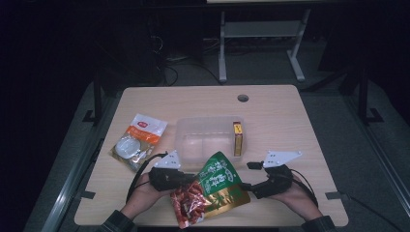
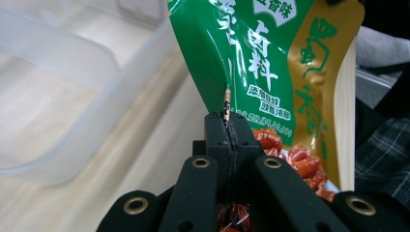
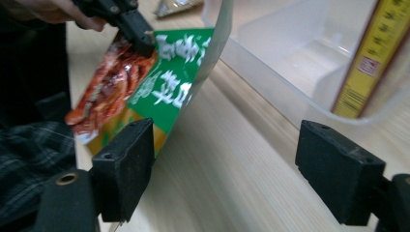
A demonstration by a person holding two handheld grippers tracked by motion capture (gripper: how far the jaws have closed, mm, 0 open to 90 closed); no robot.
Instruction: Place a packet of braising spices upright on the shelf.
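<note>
A green, gold and red snack bag [image 1: 217,186] hangs tilted just above the table's front edge. My left gripper [image 1: 193,180] is shut on the bag's left edge; in the left gripper view its jaws [image 2: 227,118] pinch the seam of the bag [image 2: 256,53]. My right gripper [image 1: 250,176] stands open just right of the bag. In the right gripper view its jaws [image 3: 231,169] are wide apart over bare wood, and a corner of the bag [image 3: 164,92] lies by its left jaw without being pressed.
A clear plastic container [image 1: 208,125] stands mid-table with a yellow box [image 1: 237,138] upright against its right wall. A white and orange packet [image 1: 138,140] lies to its left. A cable hole [image 1: 242,98] sits near the far edge.
</note>
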